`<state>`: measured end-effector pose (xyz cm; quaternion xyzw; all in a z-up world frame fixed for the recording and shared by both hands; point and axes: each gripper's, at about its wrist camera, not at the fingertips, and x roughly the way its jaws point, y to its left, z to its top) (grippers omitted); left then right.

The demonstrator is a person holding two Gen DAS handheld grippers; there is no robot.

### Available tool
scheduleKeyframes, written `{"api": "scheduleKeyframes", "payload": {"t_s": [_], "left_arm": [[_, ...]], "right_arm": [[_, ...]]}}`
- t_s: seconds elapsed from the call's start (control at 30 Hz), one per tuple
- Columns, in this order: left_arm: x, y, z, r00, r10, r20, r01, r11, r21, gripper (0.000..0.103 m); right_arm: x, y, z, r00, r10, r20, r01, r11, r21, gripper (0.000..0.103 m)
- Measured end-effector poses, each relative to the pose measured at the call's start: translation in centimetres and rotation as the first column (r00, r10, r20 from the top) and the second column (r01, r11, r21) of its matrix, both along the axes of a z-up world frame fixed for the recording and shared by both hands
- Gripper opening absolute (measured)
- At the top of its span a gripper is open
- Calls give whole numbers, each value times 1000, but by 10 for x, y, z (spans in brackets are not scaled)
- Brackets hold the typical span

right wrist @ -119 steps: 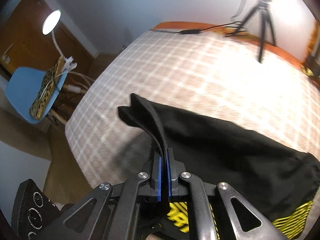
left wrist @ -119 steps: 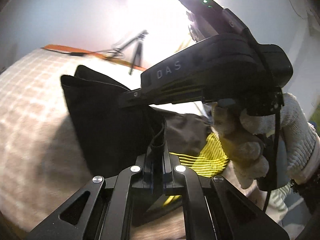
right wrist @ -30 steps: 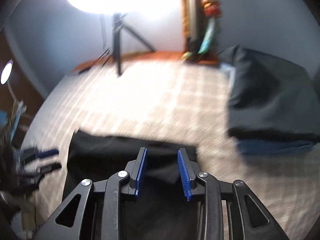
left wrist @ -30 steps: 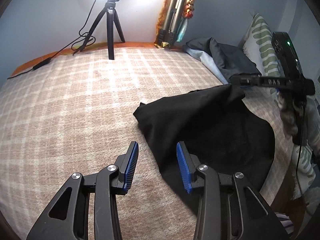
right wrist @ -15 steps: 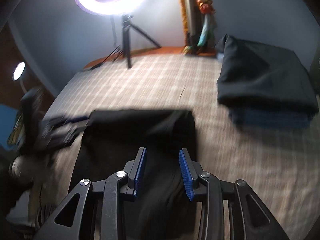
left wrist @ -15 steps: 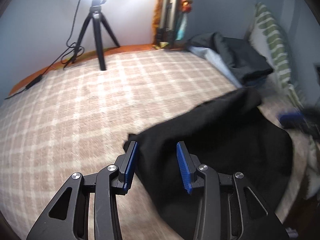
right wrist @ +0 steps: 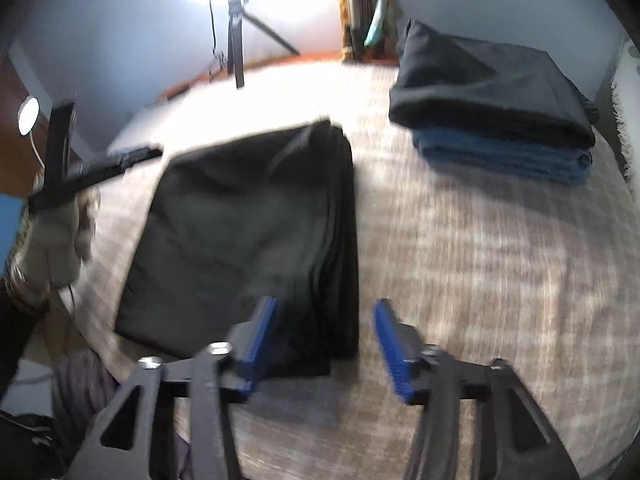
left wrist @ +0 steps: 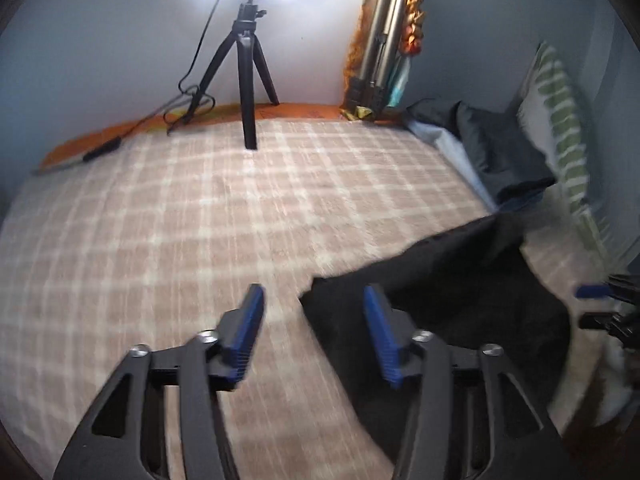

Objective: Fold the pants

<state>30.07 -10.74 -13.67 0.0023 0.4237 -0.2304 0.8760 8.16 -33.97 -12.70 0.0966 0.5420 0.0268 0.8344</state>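
Black fabric pants (right wrist: 256, 216) lie folded in a thick rectangle on the checked beige bed (left wrist: 200, 220). Left gripper (left wrist: 312, 328) and right gripper (right wrist: 320, 336) both released, empty. Fold looks done; next probably move onto folded stack (right wrist: 492, 104).

One black pants (right wrist: 248, 224) on the bed (left wrist: 200, 216); two folded garments (right wrist: 496, 120) stacked right of the pants; one standing tripod (left wrist: 246, 80) behind; two grippers, left gripper (left wrist: 312, 328), right gripper (right wrist: 324, 340).
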Motion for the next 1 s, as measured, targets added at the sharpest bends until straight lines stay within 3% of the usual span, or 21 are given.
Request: {"api": "scheduleKeyframes", "payload": {"t_s": [0.13,0.27,0.47,0.6,0.77,0.83,0.9,0.97,1.0], "left_arm": [[-13,5,-5,995,-47,-91,42,997,-59,64],[-9,7,-20,977,-53,-204,26,991,-135,64],[3,1,-40,959,-58,-278,7,984,-180,64],[6,-6,-40,967,-71,-245,26,983,-182,64],[18,-10,-42,969,-72,-235,20,976,-215,64],[19,-11,-43,972,-72,-224,20,974,-225,64],[19,-14,-44,975,-81,-207,32,972,-231,63],[19,-17,-44,978,-91,-189,45,972,-232,63],[19,-18,-44,978,-101,-182,57,970,-236,63]], "right_arm": [[21,-3,3,999,23,41,-26,997,76,79],[49,-5,-13,999,26,19,-28,990,142,83],[82,-15,-48,997,57,-45,-47,978,202,84],[93,-19,-63,995,93,-42,-82,974,212,84],[105,-32,-67,996,85,19,-87,950,300,86],[109,-31,-68,991,130,24,-130,933,336,86],[112,-27,-69,986,161,33,-162,921,354,79],[111,-24,-68,982,184,50,-190,918,348,79],[111,-24,-69,980,192,61,-201,914,353,72]]}}
